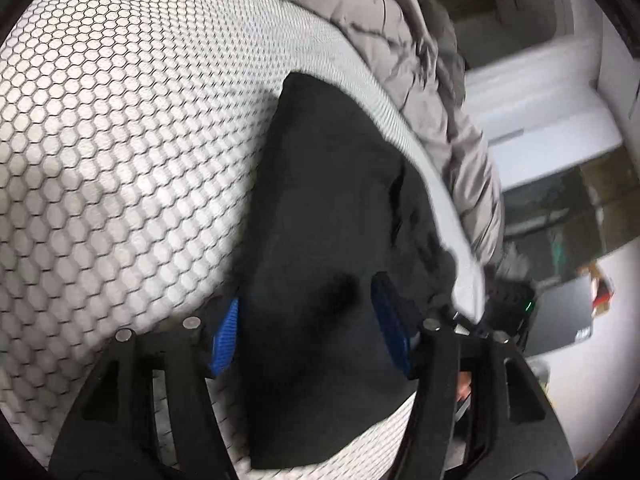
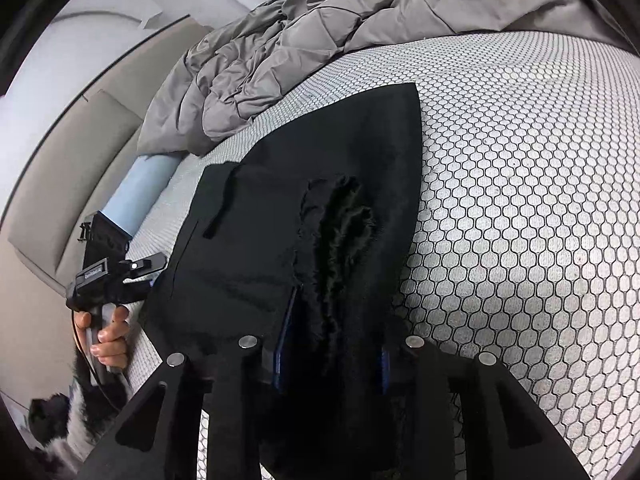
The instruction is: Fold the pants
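Observation:
Black pants (image 1: 328, 208) lie on a white mattress with a honeycomb pattern (image 1: 120, 140). My left gripper (image 1: 308, 332) is shut on a bunch of the black fabric between its blue pads (image 1: 226, 340). In the right wrist view the pants (image 2: 280, 208) lie partly folded, with a fuzzy lining showing at an opening. My right gripper (image 2: 332, 360) is shut on the near edge of the pants. The left gripper's body, held in a hand (image 2: 108, 280), shows at the left of the pants in the right wrist view.
A crumpled grey quilt (image 2: 320, 28) lies at the far side of the mattress (image 2: 520, 200), also in the left wrist view (image 1: 420, 60). A beige padded headboard (image 2: 68, 168) and a light blue roll (image 2: 140, 192) stand left. A black and white animal (image 2: 60, 420) is at the lower left.

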`<action>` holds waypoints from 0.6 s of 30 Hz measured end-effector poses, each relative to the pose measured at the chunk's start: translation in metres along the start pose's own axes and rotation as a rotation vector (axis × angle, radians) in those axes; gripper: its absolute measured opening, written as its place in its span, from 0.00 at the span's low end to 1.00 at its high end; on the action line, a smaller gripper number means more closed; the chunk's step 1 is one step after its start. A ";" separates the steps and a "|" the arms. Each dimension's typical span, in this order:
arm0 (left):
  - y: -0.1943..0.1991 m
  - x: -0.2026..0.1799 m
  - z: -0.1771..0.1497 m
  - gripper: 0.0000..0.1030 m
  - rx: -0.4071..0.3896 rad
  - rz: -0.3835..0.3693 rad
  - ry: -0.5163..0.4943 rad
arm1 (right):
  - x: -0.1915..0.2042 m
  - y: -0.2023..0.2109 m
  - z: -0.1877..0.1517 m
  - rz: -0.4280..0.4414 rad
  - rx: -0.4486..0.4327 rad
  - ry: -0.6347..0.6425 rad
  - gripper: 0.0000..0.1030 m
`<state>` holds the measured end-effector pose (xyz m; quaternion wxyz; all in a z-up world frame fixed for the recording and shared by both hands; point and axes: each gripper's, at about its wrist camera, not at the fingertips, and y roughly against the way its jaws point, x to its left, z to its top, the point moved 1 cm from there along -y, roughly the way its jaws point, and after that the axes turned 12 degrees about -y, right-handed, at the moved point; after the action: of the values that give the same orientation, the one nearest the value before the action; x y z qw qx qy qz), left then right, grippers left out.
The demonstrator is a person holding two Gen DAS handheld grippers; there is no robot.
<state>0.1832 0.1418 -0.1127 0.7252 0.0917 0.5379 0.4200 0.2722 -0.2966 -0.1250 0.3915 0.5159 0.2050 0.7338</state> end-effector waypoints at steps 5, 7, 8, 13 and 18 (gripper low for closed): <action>-0.008 -0.018 0.013 0.24 -0.041 0.065 -0.062 | 0.006 0.007 0.010 -0.014 -0.111 -0.012 0.27; -0.014 -0.027 0.022 0.24 -0.039 0.106 -0.087 | 0.014 0.013 0.015 -0.027 -0.179 -0.001 0.27; -0.019 -0.028 0.025 0.26 -0.030 0.123 -0.091 | 0.017 0.014 0.018 -0.063 -0.211 0.007 0.27; -0.025 -0.026 0.024 0.36 0.005 0.198 -0.099 | 0.003 -0.001 0.022 -0.222 -0.130 -0.011 0.53; 0.016 -0.060 0.005 0.36 -0.102 0.384 -0.251 | -0.002 0.051 0.008 -0.212 -0.235 0.017 0.52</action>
<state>0.1749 0.1107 -0.0591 0.6967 0.2071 0.3944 0.5623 0.2617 -0.3299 -0.0870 0.5227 0.4359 0.1743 0.7117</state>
